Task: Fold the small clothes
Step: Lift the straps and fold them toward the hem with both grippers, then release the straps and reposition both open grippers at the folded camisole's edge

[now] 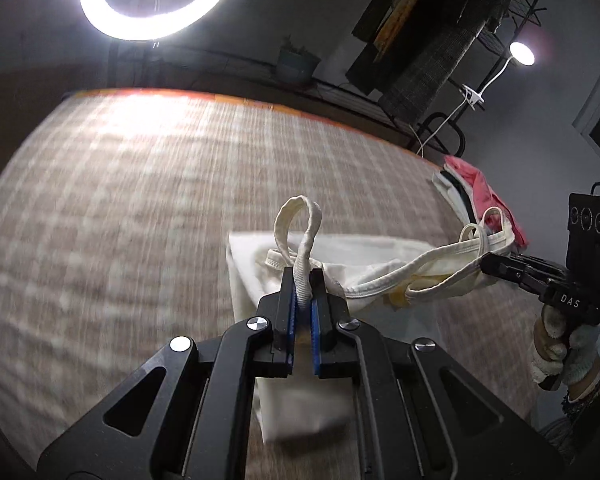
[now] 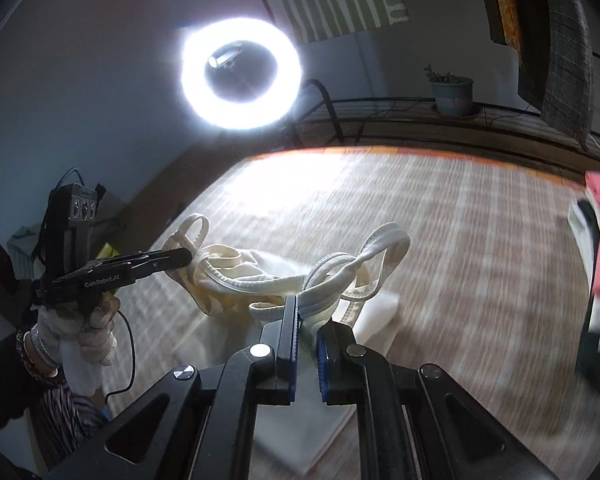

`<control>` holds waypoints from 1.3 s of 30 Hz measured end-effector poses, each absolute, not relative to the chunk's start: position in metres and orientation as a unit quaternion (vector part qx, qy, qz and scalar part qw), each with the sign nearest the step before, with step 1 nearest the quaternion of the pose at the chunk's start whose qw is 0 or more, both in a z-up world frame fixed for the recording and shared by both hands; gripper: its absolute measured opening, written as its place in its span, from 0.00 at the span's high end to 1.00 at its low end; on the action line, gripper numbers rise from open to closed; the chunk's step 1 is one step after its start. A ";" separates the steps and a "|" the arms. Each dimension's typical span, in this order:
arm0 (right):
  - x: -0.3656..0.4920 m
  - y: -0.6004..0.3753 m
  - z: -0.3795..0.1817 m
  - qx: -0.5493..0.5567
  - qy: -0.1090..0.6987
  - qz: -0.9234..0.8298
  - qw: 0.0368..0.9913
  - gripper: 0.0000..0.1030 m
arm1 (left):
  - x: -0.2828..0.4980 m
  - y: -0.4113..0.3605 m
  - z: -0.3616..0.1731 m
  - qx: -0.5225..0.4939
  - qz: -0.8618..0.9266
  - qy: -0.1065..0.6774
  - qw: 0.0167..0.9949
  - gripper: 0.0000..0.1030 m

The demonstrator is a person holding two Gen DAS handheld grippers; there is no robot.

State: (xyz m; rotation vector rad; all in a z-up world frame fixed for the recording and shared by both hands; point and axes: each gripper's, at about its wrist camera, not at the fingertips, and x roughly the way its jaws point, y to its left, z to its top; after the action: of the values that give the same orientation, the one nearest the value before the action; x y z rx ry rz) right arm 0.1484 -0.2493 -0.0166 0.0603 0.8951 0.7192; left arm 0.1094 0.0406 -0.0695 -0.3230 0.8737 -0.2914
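A cream strappy top [image 1: 384, 276] hangs stretched in the air between both grippers, above the checked table cover [image 1: 120, 200]. My left gripper [image 1: 303, 280] is shut on one cream strap, whose loop stands up past the fingertips. In the same view my right gripper [image 1: 486, 266] comes in from the right edge, shut on the other strap end. In the right wrist view my right gripper [image 2: 309, 316] pinches a bunched strap of the top [image 2: 236, 272]; my left gripper [image 2: 186, 257] holds the far end at the left. Under the top lies a flat white folded cloth [image 2: 374, 308].
A pile of clothes with a pink piece [image 1: 482, 190] on top sits at the table's right edge. A bright ring light [image 2: 242, 74] stands behind the table. A potted plant [image 2: 452, 90] and hanging clothes [image 2: 556, 48] are on a rack at the back. Gloved hands [image 2: 88, 332] hold both tools.
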 end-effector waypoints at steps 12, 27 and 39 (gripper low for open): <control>0.090 -0.259 -0.059 -0.025 0.448 0.314 0.836 0.87 | 0.053 0.043 -0.104 -0.132 -0.121 0.461 0.869 0.96; 0.065 -0.276 -0.026 0.066 0.436 0.355 0.825 0.68 | 0.024 0.039 -0.044 -0.106 -0.165 0.410 0.891 0.93; 0.107 -0.223 -0.076 0.042 0.479 0.341 0.807 0.69 | 0.105 0.019 -0.101 -0.070 -0.147 0.507 0.846 0.93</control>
State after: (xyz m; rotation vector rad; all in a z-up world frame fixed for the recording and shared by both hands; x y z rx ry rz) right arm 0.1071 -0.2226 -0.0759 0.0898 1.0255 0.7302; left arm 0.1053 0.0185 -0.1014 -0.1479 1.0690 -0.3110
